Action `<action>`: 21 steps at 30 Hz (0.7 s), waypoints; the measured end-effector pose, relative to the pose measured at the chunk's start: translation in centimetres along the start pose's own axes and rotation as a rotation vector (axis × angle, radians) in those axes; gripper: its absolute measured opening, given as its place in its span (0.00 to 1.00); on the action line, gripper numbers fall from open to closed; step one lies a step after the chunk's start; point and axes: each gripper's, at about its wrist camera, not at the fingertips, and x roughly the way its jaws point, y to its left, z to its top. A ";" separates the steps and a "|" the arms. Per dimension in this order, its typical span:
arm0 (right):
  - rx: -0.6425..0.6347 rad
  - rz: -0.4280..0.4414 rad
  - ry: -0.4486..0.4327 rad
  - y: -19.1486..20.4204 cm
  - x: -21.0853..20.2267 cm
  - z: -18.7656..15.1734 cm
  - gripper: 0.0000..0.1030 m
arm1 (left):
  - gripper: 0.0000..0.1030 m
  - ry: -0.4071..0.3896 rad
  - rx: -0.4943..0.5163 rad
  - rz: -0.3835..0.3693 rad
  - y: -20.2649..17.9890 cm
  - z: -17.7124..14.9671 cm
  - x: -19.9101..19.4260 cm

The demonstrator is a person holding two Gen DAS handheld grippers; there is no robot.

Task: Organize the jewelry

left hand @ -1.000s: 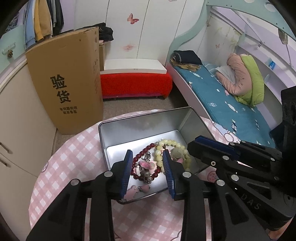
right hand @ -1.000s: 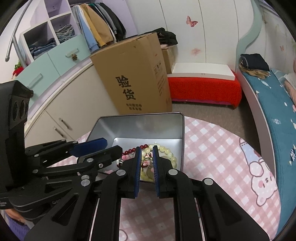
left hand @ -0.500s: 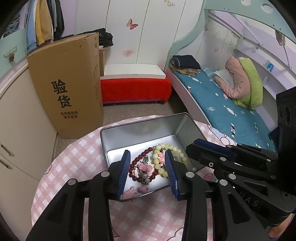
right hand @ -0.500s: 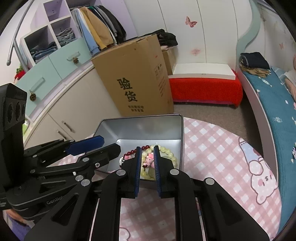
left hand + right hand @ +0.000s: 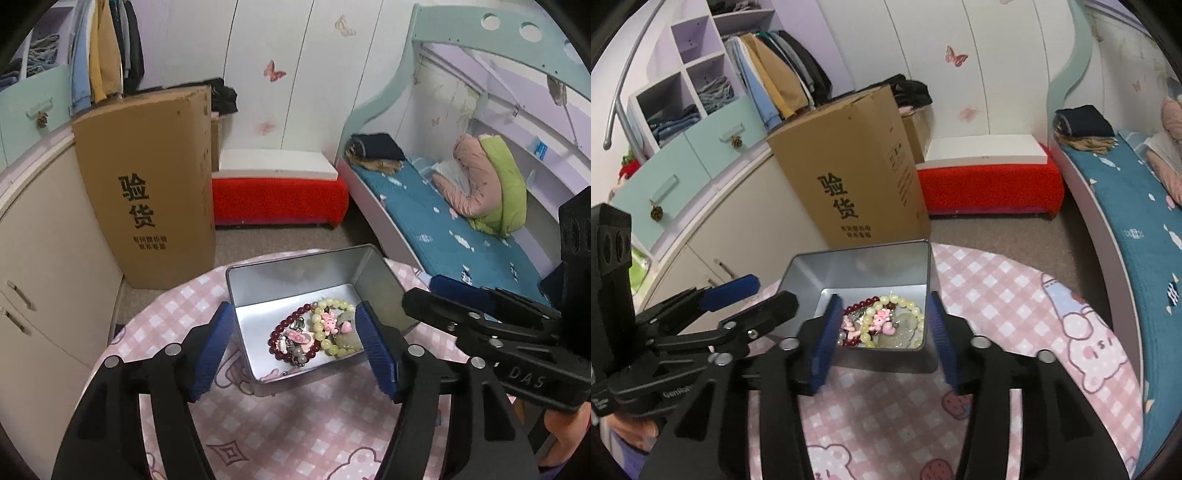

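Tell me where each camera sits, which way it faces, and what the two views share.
Left wrist: on the left gripper, looking down its open fingers into the metal tin; the right gripper intrudes at right.
Right wrist: on the right gripper, open too, facing the same tin; left gripper at left.
Shared: tin, bracelets, cardboard box.

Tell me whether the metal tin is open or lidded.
Open. The metal tin has no lid on it; its inside walls show, and the dark red bracelet and pale yellow bracelet lie exposed inside.
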 end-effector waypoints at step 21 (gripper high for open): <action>-0.115 -0.150 -0.259 7.3 -16.6 -9.5 0.81 | 0.88 -0.306 0.061 0.135 -3.9 -8.4 -16.6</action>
